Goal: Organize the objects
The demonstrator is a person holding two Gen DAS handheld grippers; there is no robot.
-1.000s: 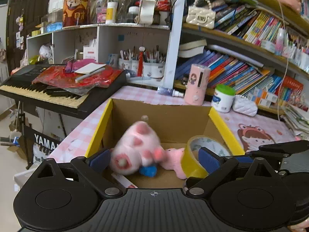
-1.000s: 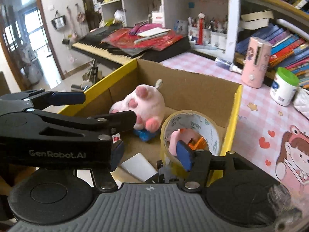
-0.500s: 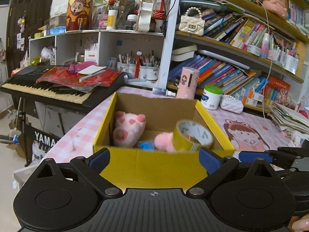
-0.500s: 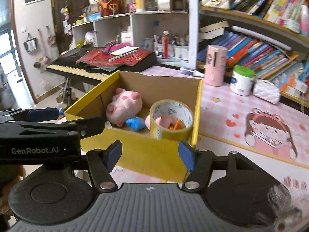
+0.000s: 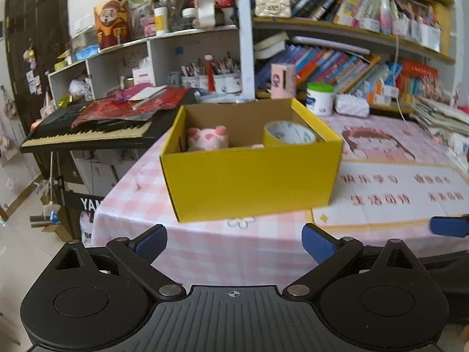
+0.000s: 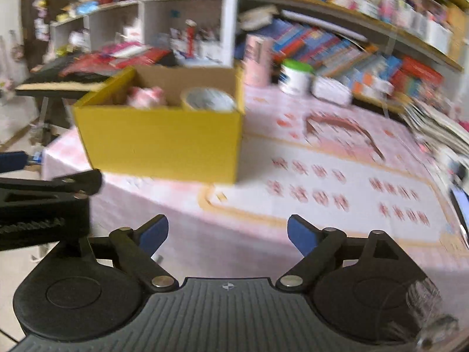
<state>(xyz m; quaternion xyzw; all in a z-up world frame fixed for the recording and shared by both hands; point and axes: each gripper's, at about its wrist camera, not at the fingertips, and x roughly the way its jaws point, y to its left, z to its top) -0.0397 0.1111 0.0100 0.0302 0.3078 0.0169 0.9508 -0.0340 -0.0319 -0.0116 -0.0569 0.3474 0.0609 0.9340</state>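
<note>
Now, from left to right: a keyboard piano (image 5: pixel 85 133) sits off the table's left side w/ red wrap on top, prob just parked there out of the way. Next is the yellow box (image 5: pixel 252 182), standing on the pink check tablecloth (image 5: pixel 205 252) near the table's left edge, top open so stuff can drop in. Inside on the left is a pink plush pig (image 5: pixel 206 138), soft and round w/ little pink feet showing over the rim; right beside it a roll of tape (image 5: pixel 288 133), yellow outside, pale inside, leaning up vs. the box's right wall. Both things look put away, so I think the tidy job is about done. The left gripper (image 5: pixel 234 242) hangs low in front of the box, well apart from it, blue pads spread wide, nothing between them. The right gripper (image 6: pixel 227 233) is near it on the right; its jaws have just been opening, now wide, and nothing is between them either. Its view is blurry. Behind, on the right, shelves hold lots of books (image 5: pixel 337 64), and a green-lid tub (image 5: pixel 319 99) stands on the table past the box.
</note>
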